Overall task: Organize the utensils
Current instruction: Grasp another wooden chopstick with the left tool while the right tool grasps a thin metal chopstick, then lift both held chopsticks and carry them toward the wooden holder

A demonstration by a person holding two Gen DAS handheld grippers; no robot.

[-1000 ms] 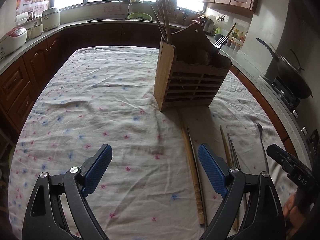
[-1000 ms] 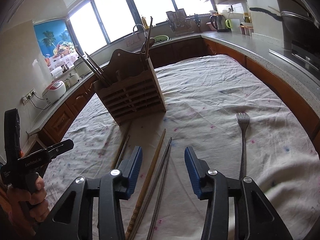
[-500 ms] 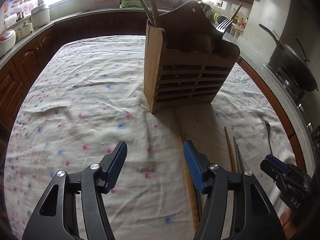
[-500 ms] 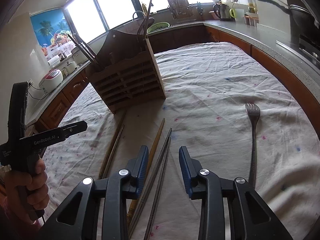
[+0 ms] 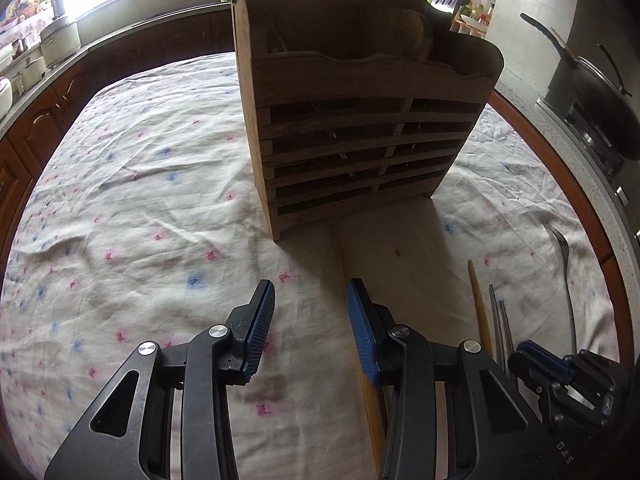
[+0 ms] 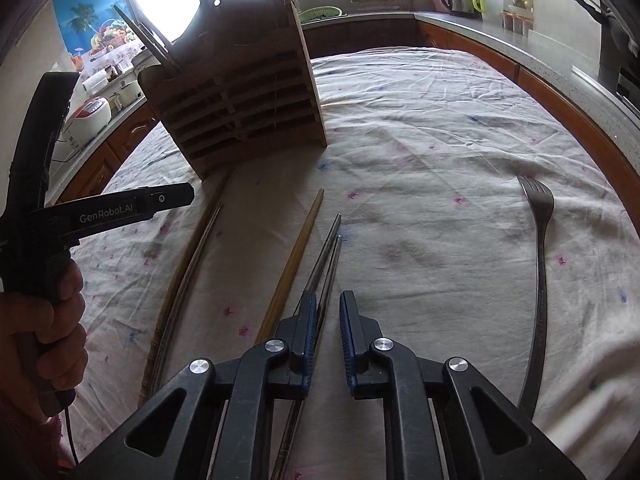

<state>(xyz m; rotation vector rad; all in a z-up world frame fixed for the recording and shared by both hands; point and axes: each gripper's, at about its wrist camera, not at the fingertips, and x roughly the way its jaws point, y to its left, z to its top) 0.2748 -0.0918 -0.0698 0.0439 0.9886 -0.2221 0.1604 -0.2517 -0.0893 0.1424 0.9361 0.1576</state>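
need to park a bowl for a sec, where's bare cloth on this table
The widest bare tablecloth is left of the wooden utensil holder. A narrower clear strip runs between the metal chopsticks and the fork. In front of the holder it is crowded: wooden chopstick, a further pair, and both grippers, left gripper and right gripper.

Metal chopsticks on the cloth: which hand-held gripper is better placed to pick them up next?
Right. The right hand-held gripper has just been closing over the metal chopsticks, which run under its blue pads. The left hand-held gripper hangs over bare tablecloth, beside a wooden chopstick.
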